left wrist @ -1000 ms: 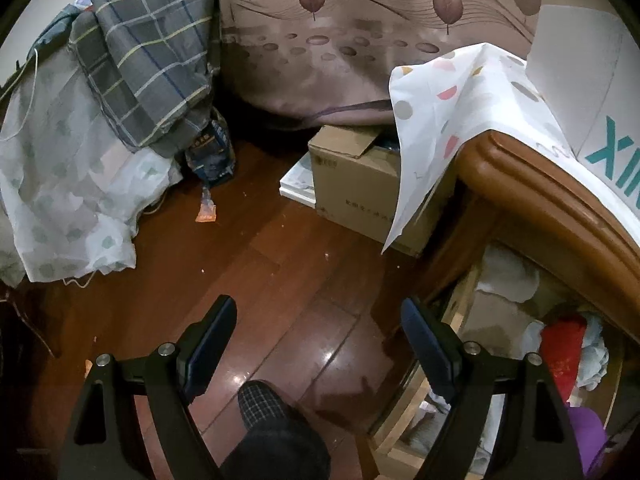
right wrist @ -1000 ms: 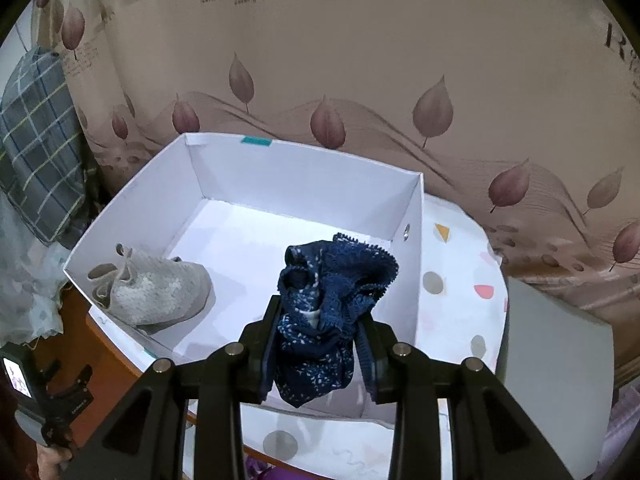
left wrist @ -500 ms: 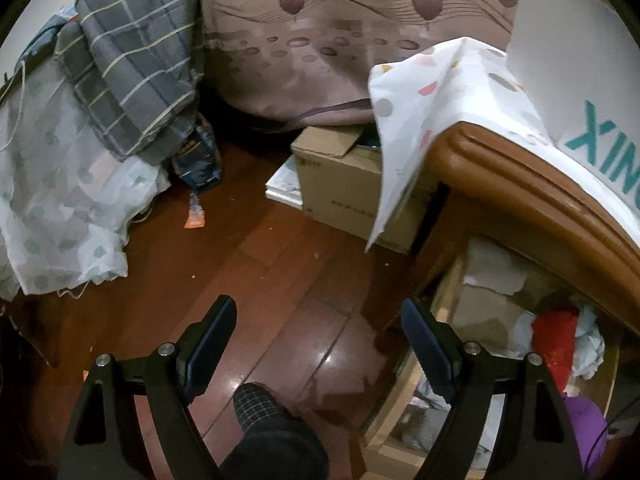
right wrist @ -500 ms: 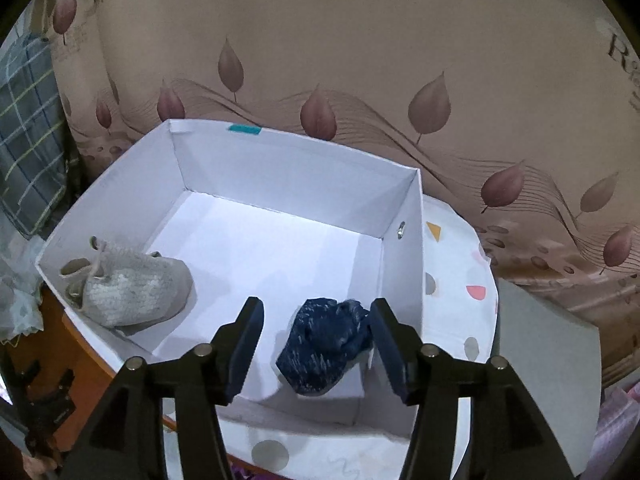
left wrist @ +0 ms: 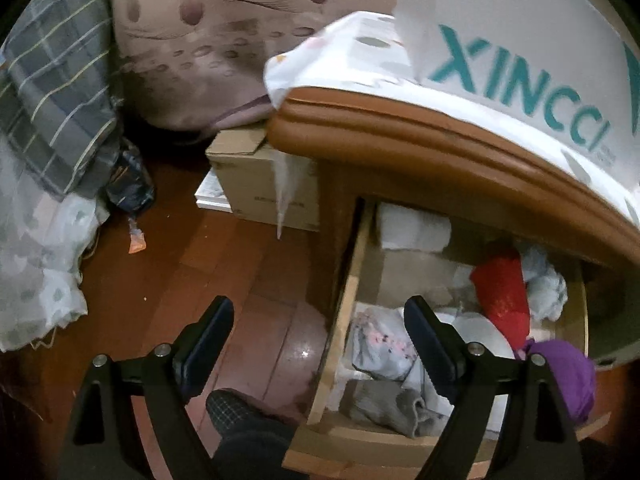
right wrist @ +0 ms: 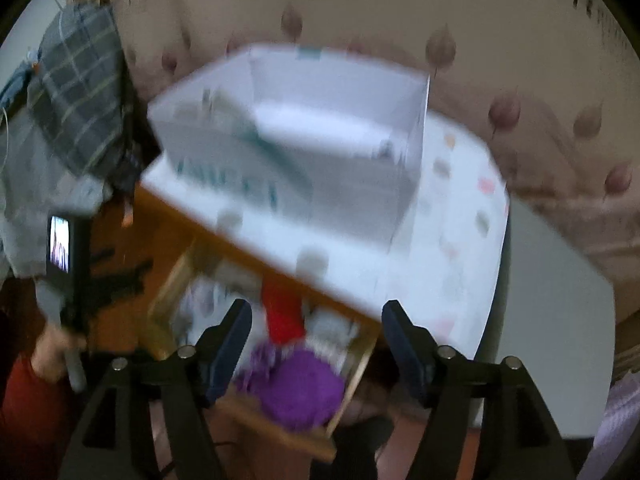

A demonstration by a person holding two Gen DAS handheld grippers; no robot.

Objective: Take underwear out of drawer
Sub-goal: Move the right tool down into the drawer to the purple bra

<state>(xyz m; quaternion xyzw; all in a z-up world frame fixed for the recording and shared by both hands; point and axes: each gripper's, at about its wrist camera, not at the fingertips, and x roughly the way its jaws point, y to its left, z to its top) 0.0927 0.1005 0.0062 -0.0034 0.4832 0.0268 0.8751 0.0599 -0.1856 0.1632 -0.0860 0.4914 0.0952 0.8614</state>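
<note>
The left gripper (left wrist: 318, 326) has its fingers (left wrist: 208, 334) wide apart with nothing between them. Its left finger hangs over the dark wood floor (left wrist: 208, 264); its right finger hangs over the open drawer (left wrist: 344, 312), above a pale flowered garment (left wrist: 378, 346). Below that finger lies a grey piece (left wrist: 390, 406). Further right in the drawer are a red garment (left wrist: 502, 294), a pale blue bundle (left wrist: 546, 286) and purple underwear (left wrist: 568, 372) near the drawer's front right corner. Above the drawer runs the cabinet's wooden edge (left wrist: 440, 144), with a white box (left wrist: 520, 52) printed in teal letters on top. Far beyond the left finger stand a cardboard box (left wrist: 256, 184) and a plaid cloth (left wrist: 52, 92).

The right gripper (right wrist: 316, 338) is heavily blurred. Its fingers (right wrist: 226, 348) have just been opening and stand apart, empty. Between and just below them lies the purple underwear (right wrist: 302, 386) in the drawer (right wrist: 352, 376), with the red garment (right wrist: 282, 312) just beyond. Further out, the white box (right wrist: 288, 160) sits on the cabinet top. At the far left, a hand (right wrist: 52, 354) grips the other gripper's handle.
</note>
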